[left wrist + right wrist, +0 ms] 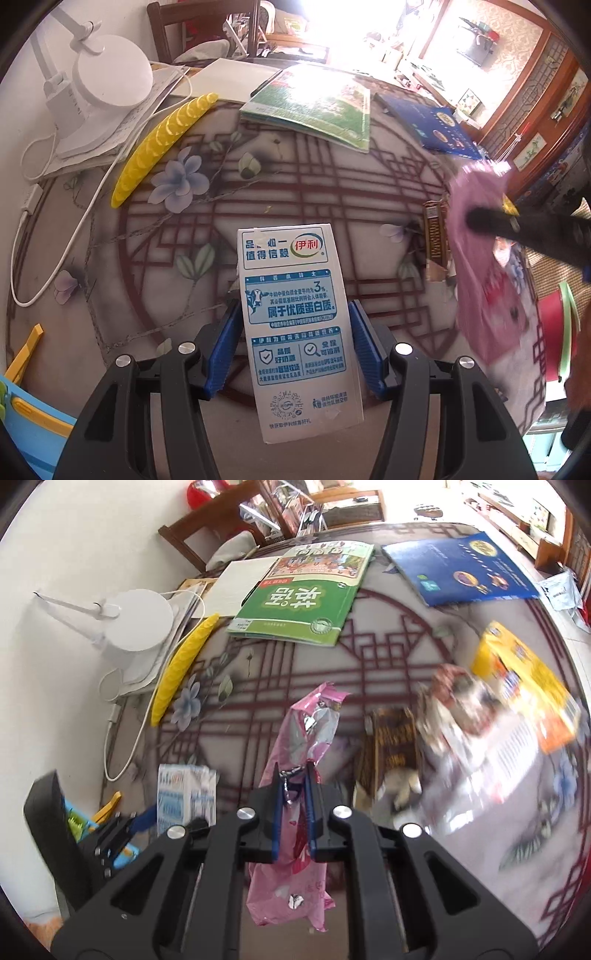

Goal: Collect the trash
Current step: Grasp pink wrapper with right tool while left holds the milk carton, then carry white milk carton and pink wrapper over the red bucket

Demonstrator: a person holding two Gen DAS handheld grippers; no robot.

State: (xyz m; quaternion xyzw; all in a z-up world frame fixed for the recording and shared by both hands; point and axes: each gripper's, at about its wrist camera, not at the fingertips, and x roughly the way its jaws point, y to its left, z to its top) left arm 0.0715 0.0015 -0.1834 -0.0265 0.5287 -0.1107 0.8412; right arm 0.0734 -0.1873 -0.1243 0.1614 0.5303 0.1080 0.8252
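A white and blue milk carton [295,325] stands between the blue pads of my left gripper [293,314], which is shut on its sides just above the patterned table [295,184]. The same carton [186,797] and left gripper [147,818] show at the lower left of the right wrist view. My right gripper [295,771] is shut on a crumpled pink snack wrapper [314,716] that hangs out above and below the pads. The pink wrapper [480,266] appears blurred at the right of the left wrist view.
A brown wrapper [391,746], a crumpled foil packet [458,705] and a yellow box [524,686] lie to the right. A green book [303,594], a blue book [461,568], a yellow comb-like strip [181,668] and a white lamp base [136,620] with its cable sit further back. A blue bin edge [33,417] is lower left.
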